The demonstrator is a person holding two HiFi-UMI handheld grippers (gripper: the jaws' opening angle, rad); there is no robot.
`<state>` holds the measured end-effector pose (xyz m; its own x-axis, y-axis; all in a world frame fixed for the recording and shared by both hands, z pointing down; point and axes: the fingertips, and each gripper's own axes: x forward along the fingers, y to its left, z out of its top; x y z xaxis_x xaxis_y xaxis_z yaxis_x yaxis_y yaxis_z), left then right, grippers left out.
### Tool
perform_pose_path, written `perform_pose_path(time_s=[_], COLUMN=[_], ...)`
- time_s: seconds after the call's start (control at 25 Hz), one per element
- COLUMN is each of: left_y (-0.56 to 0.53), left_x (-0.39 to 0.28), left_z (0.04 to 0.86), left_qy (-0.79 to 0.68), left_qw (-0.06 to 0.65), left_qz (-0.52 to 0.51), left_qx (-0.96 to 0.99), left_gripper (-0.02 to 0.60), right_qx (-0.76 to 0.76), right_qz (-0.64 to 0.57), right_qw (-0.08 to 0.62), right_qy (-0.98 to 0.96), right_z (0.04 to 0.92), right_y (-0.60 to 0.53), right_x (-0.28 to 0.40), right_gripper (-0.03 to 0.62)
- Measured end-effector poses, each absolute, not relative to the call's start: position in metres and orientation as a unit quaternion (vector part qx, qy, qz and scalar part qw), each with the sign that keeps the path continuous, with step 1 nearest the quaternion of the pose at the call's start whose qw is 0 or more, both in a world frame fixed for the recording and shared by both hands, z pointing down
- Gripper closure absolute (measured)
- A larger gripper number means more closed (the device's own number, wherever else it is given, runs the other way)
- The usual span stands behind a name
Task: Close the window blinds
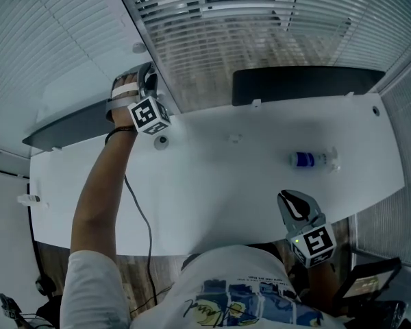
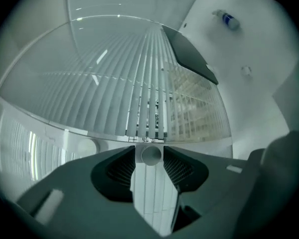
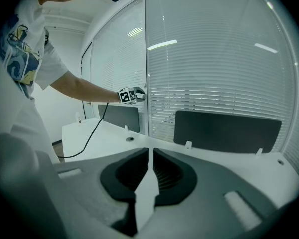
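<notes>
While the left gripper (image 1: 142, 77) is held up at the blinds (image 1: 260, 26), beside the window post, its fingers (image 2: 177, 171) stand wide. The round white end of a wand (image 2: 150, 154) sits between their tips. A gap shows on one side of it, so the pads are not pressing on it. The left gripper view looks along the slats, which run away from the fingers. In the lower part of that blind, light and the outside show between the slats. The blind on the pane to the left looks flat and shut.

The right gripper (image 1: 291, 201) hangs low over the near edge of the desk (image 1: 212, 190), close to the person's body and well apart from the window. Its fingers are together at the tips with nothing between them.

A bottle (image 1: 312, 159) lies on the desk's right half. Dark panels (image 1: 301, 84) stand along the far edge, under the blinds. A cable (image 1: 140, 218) hangs below the left arm and crosses the desk's near edge.
</notes>
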<state>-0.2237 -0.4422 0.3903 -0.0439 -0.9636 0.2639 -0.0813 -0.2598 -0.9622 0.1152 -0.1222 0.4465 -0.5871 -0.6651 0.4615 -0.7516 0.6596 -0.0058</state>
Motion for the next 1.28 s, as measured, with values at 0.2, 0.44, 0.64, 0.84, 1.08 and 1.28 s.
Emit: perform_pose_path(time_s=[0.2,0.44,0.64,0.84,1.08,1.28], left_y=[-0.446,-0.448,-0.448,-0.447,-0.446,-0.445], left_x=[-0.227,-0.229,-0.233,-0.234,-0.239,-0.240], left_z=[0.397,0.393,0.389,0.385,0.380,0.378], left_qy=[0.441,0.482,0.545,0.591,0.648,0.670], left_qw=[0.404,0.374,0.306,0.242,0.148,0.102], left_qz=[-0.578,-0.551,-0.492,-0.434,-0.343,-0.294], left_qx=[-0.555,-0.570,-0.606,-0.635,-0.664,-0.674], left_gripper=[0.445,0.451,0.451,0.451,0.453,0.453], right_qx=[0.403,0.402,0.401,0.403,0.400,0.400], right_qz=[0.103,0.102,0.104,0.105,0.105,0.104], right_qw=[0.215,0.213,0.214,0.215,0.215,0.216], right_qy=[-0.883,-0.884,-0.884,-0.884,-0.885,-0.885], right_z=[0.448,0.447,0.448,0.449,0.449,0.449], right_y=[-0.121,-0.122,-0.121,-0.121,-0.122,-0.122], right_x=[0.118,0.117,0.117,0.119,0.116,0.117], right_gripper=[0.574,0.574,0.574,0.574,0.574,0.574])
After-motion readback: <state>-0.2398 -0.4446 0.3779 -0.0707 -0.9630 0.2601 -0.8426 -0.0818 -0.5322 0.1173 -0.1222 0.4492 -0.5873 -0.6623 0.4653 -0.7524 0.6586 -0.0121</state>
